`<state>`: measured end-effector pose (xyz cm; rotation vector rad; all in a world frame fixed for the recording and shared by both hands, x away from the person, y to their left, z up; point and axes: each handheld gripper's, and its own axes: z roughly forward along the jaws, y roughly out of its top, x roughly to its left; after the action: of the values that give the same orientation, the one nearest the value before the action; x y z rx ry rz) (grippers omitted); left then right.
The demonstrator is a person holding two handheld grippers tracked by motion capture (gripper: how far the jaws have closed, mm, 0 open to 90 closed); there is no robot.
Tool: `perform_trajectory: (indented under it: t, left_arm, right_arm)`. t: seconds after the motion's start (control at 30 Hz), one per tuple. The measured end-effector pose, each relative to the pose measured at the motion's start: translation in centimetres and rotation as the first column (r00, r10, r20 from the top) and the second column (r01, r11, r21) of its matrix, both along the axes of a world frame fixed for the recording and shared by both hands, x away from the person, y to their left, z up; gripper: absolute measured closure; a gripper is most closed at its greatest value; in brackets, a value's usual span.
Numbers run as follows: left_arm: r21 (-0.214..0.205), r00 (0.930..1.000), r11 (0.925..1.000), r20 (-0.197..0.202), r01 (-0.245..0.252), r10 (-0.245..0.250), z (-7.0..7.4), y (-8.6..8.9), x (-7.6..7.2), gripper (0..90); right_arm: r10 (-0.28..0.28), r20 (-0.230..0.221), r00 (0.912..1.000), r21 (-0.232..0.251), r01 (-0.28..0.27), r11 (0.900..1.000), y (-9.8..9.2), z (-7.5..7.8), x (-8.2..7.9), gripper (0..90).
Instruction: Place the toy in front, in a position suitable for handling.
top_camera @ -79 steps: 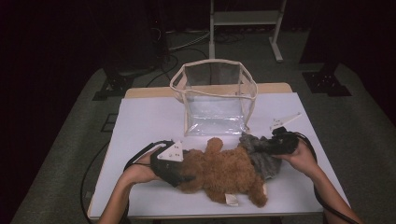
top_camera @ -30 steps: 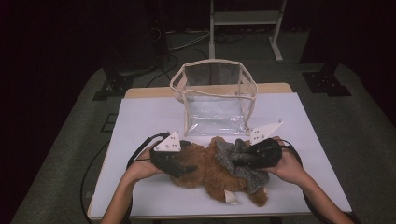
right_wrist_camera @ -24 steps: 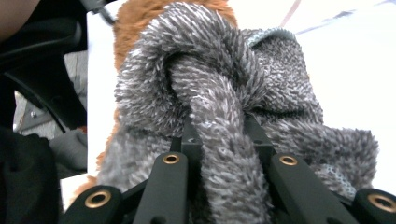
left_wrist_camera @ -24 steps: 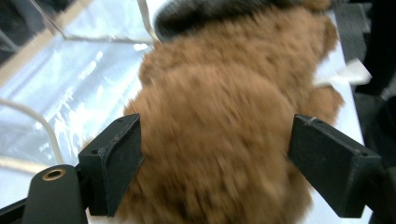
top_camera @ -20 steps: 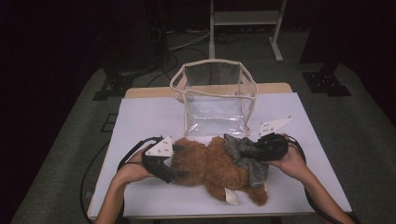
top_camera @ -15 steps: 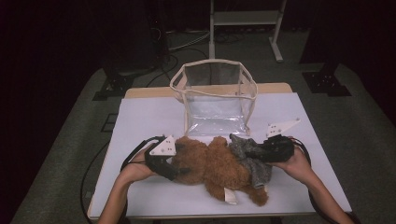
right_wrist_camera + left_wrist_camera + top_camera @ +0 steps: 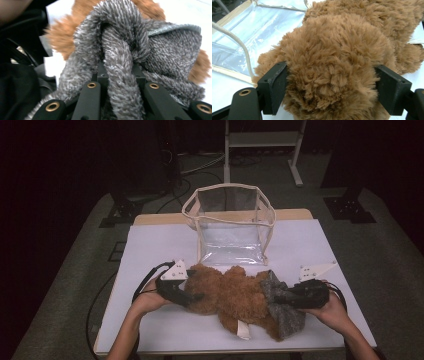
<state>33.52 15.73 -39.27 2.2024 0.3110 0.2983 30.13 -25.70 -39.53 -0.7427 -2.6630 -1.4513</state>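
Note:
A brown plush bear [image 7: 235, 295] lies across the near part of the white table [image 7: 165, 245]. A grey knitted garment [image 7: 282, 307] covers its right end. My left gripper [image 7: 197, 297] is at the bear's left end. In the left gripper view the pads [image 7: 273, 90] press into the brown fur [image 7: 332, 65] from both sides; the jaws have just been closing on it. My right gripper [image 7: 280, 299] is shut on a fold of the grey garment [image 7: 120, 50], which bunches up between its jaws [image 7: 120, 75]. Brown fur [image 7: 60, 42] shows behind it.
A clear plastic bag with a cream rim [image 7: 227, 186] stands open just behind the bear, at the table's middle. A white tag [image 7: 243, 330] sticks out from under the bear toward the front edge. Cables trail from both grippers.
My right gripper has moved right and slightly down, drawing the grey garment toward the bear's right end. The left gripper has stayed at the left end.

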Motion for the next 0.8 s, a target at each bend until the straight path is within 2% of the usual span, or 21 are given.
perform_trajectory:
  t: [0.1,0.13,0.23,0.33,0.47,0.53,0.63,0.73,0.8]
  left_arm:
    - [0.004,0.9999,0.9999,-0.005,0.013,-0.013,0.0,0.0,-0.1,19.5]
    - [0.010,0.9998,0.9997,-0.002,0.021,-0.021,0.1,0.1,-0.2,18.1]
    - [0.020,0.9983,0.9982,-0.015,0.057,-0.057,0.2,0.5,-0.6,14.9]
    - [0.030,0.9967,0.9963,-0.012,0.081,-0.080,0.1,0.8,-0.9,13.4]
    - [0.032,0.9966,0.9961,-0.002,0.082,-0.082,-0.2,0.7,-0.9,13.9]
    - [0.021,0.9970,0.9968,-0.008,0.078,-0.077,-0.4,0.5,-0.8,15.3]
    - [0.021,0.9978,0.9976,-0.002,0.067,-0.067,-0.4,0.1,-0.8,17.7]
    - [0.032,0.9989,0.9984,0.006,0.047,-0.047,-0.3,-0.3,-0.8,17.7]
    - [0.026,0.9995,0.9992,0.009,0.031,-0.031,-0.3,-0.4,-0.7,17.7]
  right_arm:
    - [0.019,0.022,0.9996,0.006,-0.020,0.9998,0.5,0.7,-0.4,74.4]
    - [0.022,0.034,0.9992,-0.014,-0.021,0.9997,0.8,0.8,-0.3,74.4]
    - [0.016,0.034,0.9993,-0.024,-0.016,0.9996,1.2,0.4,0.3,74.5]
    - [-0.004,0.026,0.9997,-0.043,0.005,0.9990,1.3,-0.3,1.4,74.6]
    - [-0.050,0.005,0.9987,-0.075,0.050,0.9959,0.8,-1.1,2.4,74.8]
    - [-0.047,0.013,0.9988,-0.060,0.048,0.9970,0.6,-0.7,2.0,74.9]
    - [-0.023,0.039,0.9990,-0.022,0.023,0.9995,0.7,0.9,1.0,74.9]
    - [0.033,0.072,0.9968,0.007,-0.034,0.9994,1.8,2.4,-0.4,74.9]
    - [0.073,0.100,0.9923,-0.001,-0.073,0.9973,2.9,3.2,-1.4,74.9]
